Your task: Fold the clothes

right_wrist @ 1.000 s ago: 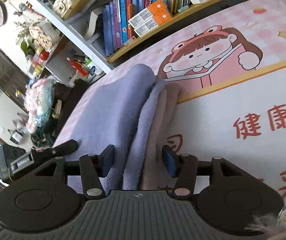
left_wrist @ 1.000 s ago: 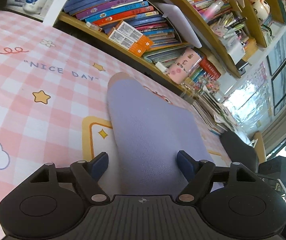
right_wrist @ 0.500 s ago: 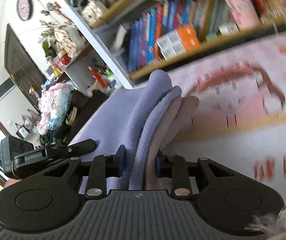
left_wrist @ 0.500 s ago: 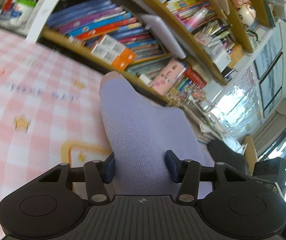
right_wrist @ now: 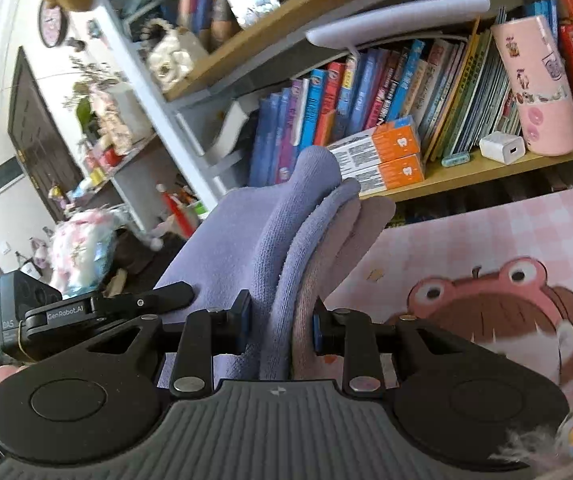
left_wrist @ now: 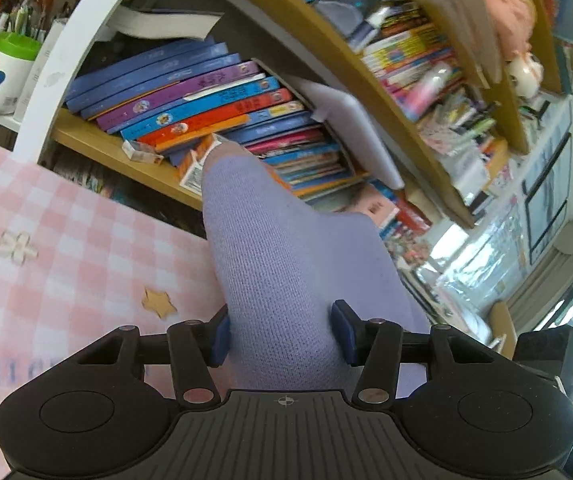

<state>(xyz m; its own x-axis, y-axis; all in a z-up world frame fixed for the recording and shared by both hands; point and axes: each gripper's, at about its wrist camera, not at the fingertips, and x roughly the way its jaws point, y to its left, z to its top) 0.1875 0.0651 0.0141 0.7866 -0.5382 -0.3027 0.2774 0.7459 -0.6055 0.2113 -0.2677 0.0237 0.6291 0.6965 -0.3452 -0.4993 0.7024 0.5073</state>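
We have the lavender knit garment (left_wrist: 286, 264) lifted off the bench (left_wrist: 66, 264), carried between both claws with the bookshelf (right_wrist: 466, 176) behind it. The left claw (left_wrist: 282, 330) has its blue pads pressed against either side of a thick folded band of the knit, so it is pinching the garment. The right claw (right_wrist: 280, 326) is drawn in tight on a bunched stack of layers: lavender knit on the side away from the bookshelf's pink tumbler (right_wrist: 534, 88), a paler pinkish layer on the side nearer it.

We judge the fabric soft, light and limp. It droops over the far end of each grip instead of holding a line, and the fuzzy, towel-like edge in the right wrist view suggests it compresses a good deal under the pads. It is not fragile, yet loose layers can slide against one another, and the pinkish outer layer looks likeliest to creep out of the right claw.

The best holds, in our view, are on folded edges where several layers stack, taken deep between the pads, as both are now. A single edge would stretch and sag. Keeping the two grips level below the bookshelf should stop the span between them from twisting.
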